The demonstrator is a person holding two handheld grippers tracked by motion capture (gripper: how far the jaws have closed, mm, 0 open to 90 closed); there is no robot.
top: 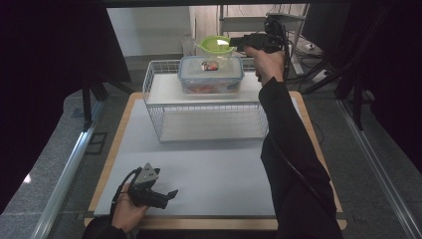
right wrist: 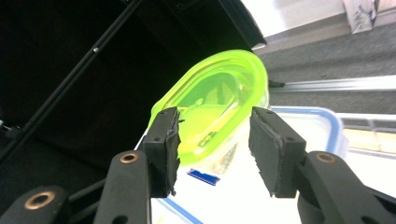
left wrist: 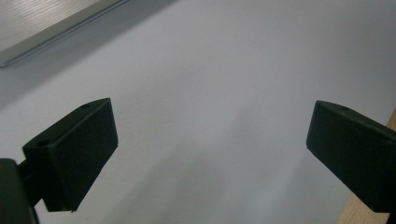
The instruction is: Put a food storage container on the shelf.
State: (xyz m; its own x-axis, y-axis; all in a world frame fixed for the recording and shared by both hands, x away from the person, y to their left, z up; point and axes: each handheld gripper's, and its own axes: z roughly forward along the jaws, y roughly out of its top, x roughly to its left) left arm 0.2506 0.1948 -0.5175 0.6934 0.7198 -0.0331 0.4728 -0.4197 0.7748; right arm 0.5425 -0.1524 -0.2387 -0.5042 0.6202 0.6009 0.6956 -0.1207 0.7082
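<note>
Right gripper point(right wrist: 212, 154) jaws apparently gripping green lidded tub point(right wrist: 217, 105), tilted; left gripper point(left wrist: 210, 154) jaws wide.

A white wire rack point(top: 154, 89) stands on the far half of the white-topped bench point(top: 209, 169), whose wooden border shows around the white surface. On the rack's upper shelf sits a clear box with a blue-rimmed lid point(top: 211, 74), something red inside it; the lower shelf point(top: 209, 127) lies bare under it. Left of the rack, off the bench, a metal rail point(top: 69, 164) runs along the grey floor, and another point(top: 378, 164) runs to the rack's right. Black curtains point(top: 50, 59) hang beyond the left rail. Behind the rack stands a metal shelving unit point(top: 239, 20), with dark cables point(top: 318, 69) to its right.
</note>
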